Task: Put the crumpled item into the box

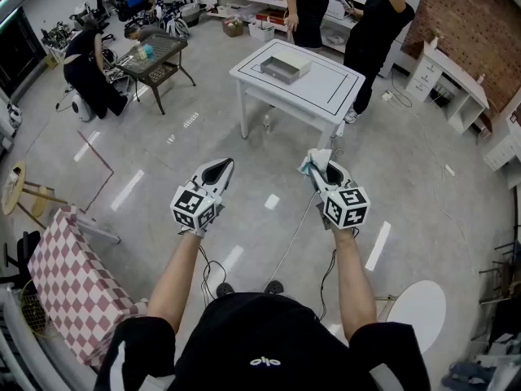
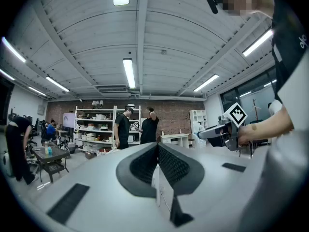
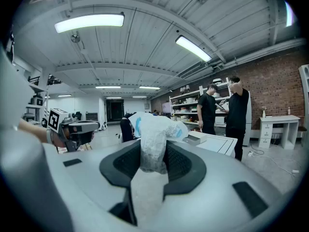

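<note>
My right gripper (image 1: 319, 169) is shut on a crumpled white item with blue print (image 1: 316, 162); in the right gripper view the crumpled item (image 3: 153, 139) sticks up from between the black pads. Held level beside it, my left gripper (image 1: 218, 169) is shut with nothing between its pads (image 2: 166, 163). Both are carried well above the floor, short of a white table (image 1: 342, 80). An open grey box (image 1: 286, 68) stands on that table, also seen as the box (image 3: 202, 137) to the right of the crumpled item.
Two people in black (image 1: 370, 31) stand behind the white table by the shelves. A dark side table (image 1: 156, 59) with a crouching person (image 1: 85, 68) is at the far left. A checked cloth (image 1: 69, 283) and a stool (image 1: 20, 190) lie near left; a white round table (image 1: 423, 308) near right.
</note>
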Tool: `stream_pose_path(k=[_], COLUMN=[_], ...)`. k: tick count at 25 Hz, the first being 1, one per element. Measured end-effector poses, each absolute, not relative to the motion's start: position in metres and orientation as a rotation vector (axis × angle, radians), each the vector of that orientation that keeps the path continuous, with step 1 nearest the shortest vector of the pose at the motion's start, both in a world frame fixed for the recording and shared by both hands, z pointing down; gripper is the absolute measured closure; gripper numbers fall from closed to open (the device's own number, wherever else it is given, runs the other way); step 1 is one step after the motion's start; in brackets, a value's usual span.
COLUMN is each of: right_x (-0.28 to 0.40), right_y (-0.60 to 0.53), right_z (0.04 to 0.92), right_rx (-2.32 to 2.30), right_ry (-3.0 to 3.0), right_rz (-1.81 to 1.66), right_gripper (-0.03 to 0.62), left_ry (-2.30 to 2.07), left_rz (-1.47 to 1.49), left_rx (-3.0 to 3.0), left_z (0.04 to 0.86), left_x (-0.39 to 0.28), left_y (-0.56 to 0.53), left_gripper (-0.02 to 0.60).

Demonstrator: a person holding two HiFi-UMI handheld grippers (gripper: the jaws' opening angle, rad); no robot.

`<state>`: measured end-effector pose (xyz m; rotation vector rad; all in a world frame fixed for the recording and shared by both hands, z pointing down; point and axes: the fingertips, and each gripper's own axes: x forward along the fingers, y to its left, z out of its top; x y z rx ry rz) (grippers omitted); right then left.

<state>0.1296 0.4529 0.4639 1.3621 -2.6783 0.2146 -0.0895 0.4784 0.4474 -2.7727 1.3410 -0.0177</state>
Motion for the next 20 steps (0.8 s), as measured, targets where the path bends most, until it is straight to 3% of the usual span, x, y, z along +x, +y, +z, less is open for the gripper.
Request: stream_pose_path(k=[20], right_x=[0.173], right_y=[0.381], right_z=[0.501], right_rx=[1.305], right_ry=[-2.648], right_rz=[0.281], right_gripper=[0.457], left_ry=[1.383], left_rz=[-0.036], left_rx=[-2.796], left_z=[0.475], left_x=[-0.031], left_y=[0.408], left_gripper=[0.575])
